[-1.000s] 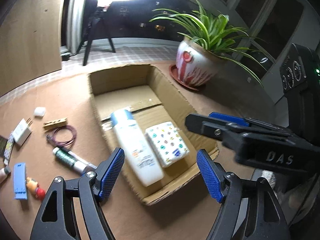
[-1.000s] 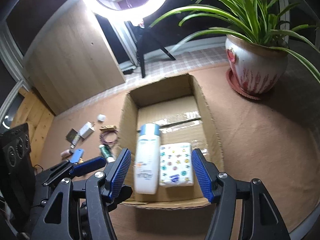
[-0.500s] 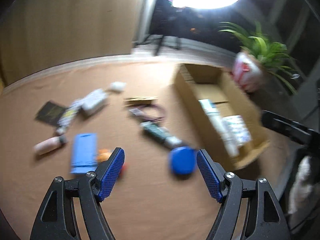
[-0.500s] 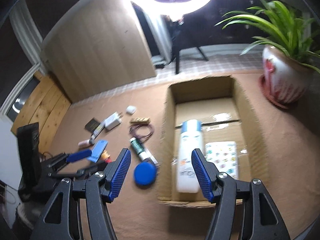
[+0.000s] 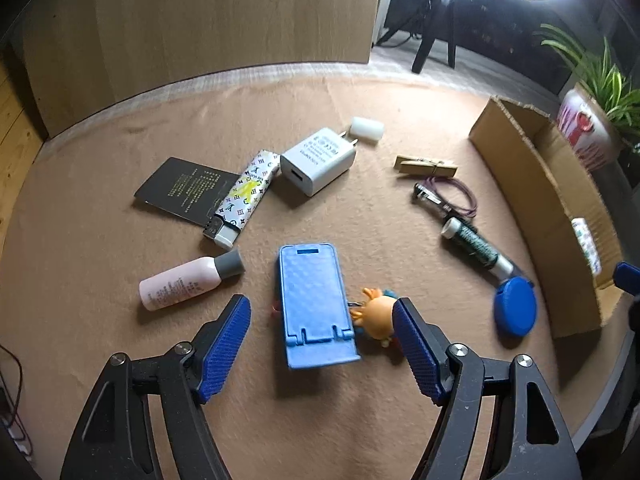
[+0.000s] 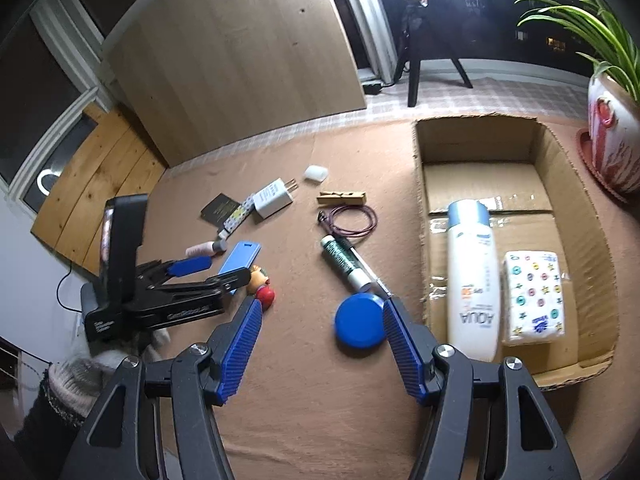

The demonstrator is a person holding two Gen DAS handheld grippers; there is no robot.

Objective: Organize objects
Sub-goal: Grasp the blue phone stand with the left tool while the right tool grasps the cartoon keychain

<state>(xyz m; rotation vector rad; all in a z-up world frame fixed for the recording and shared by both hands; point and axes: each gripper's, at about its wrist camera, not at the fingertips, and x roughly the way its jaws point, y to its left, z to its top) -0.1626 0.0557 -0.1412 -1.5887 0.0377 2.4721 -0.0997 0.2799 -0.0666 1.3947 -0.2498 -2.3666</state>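
Observation:
A cardboard box (image 6: 576, 184) at the right holds a white AQUA bottle (image 6: 472, 280) and a patterned tissue pack (image 6: 532, 298). Loose items lie on the tan mat: a blue phone stand (image 5: 314, 304), an orange toy figure (image 5: 378, 316), a pink bottle (image 5: 188, 282), a blue round lid (image 5: 515, 311), a green tube (image 5: 476, 246). My left gripper (image 5: 322, 350) is open and empty, its jaws either side of the phone stand's near end, just above it. My right gripper (image 6: 322, 350) is open and empty, just short of the blue lid (image 6: 359, 326).
Further back lie a white charger (image 5: 318, 160), a patterned lighter (image 5: 244, 200), a black card (image 5: 182, 190), a white eraser (image 5: 367, 129), a wooden clothespin (image 5: 425, 166) and a purple cord (image 5: 452, 196). A potted plant (image 6: 612, 132) stands right of the box. A wooden panel (image 5: 208, 28) stands behind the mat.
My left gripper swung left from over the box to the loose items and closed in on the blue phone stand. My right gripper drew back and left from the box, facing the blue lid.

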